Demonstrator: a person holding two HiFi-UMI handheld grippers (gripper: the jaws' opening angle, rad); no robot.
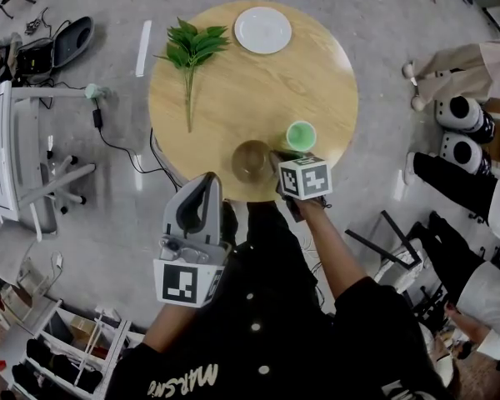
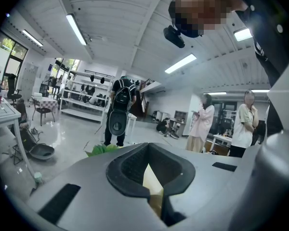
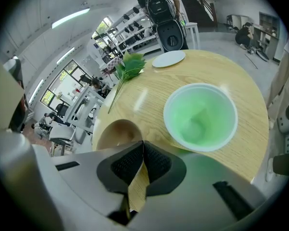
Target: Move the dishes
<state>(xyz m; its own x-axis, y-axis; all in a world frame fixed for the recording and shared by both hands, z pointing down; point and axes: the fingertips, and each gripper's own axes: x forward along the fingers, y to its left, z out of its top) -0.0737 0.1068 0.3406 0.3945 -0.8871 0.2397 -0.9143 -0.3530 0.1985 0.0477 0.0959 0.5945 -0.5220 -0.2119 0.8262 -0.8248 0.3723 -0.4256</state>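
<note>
Round pale wood-grain table (image 1: 233, 107) carried a flat white round plate (image 1: 262, 30) at its far edge, a green leafy sprig (image 1: 192, 52) left of it, and a smooth brown bowl (image 1: 251, 160) and translucent green cup (image 1: 300, 135) side by side near the near edge. Right gripper (image 3: 143, 147) had its knurled black pads pressed together, empty, tips between bowl and cup. Left gripper (image 2: 147, 148) was likewise closed on nothing, held off the table

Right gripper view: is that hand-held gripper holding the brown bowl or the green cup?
Cannot tell for sure. The right hand-held gripper is shut at the round brown bowl's rim, maybe pinching it. The round green plastic cup sits free.
</note>
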